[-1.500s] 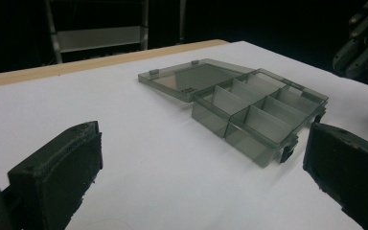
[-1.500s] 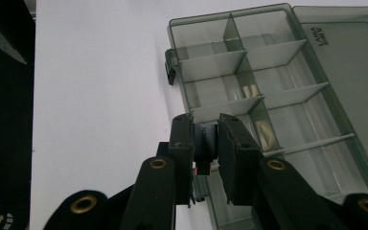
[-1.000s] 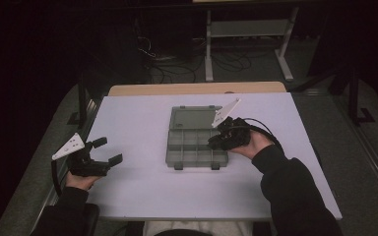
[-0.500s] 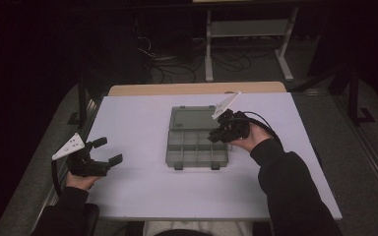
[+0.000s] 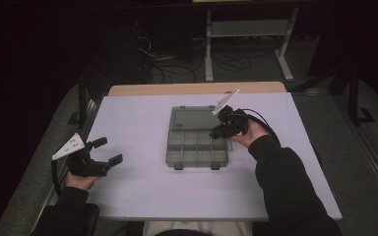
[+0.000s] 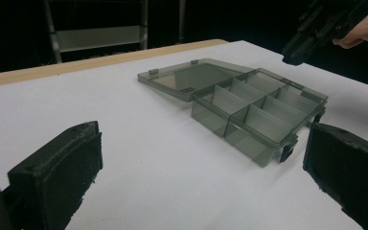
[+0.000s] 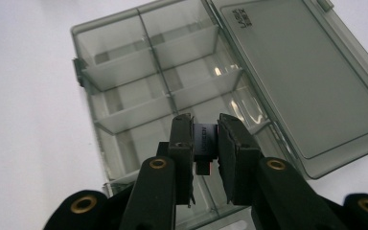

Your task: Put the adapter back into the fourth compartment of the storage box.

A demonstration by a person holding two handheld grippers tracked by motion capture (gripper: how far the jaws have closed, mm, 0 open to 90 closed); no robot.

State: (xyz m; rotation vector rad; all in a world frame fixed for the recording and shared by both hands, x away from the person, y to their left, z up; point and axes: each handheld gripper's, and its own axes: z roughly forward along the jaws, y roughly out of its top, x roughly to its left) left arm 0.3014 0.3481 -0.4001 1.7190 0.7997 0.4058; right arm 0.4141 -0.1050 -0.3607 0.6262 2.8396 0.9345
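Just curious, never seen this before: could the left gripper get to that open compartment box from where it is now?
Probably yes. The left gripper is open, and bare table lies between it and the compartment box. The right gripper hovers over the far side.

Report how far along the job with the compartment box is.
Done: the compartment box lies open, its lid flat on the white table; every compartment in sight looks empty. In hand: the right claw is shut on a small dark part above the box. The left claw waits open, apart from the box. Left: probably placing the part in a compartment.
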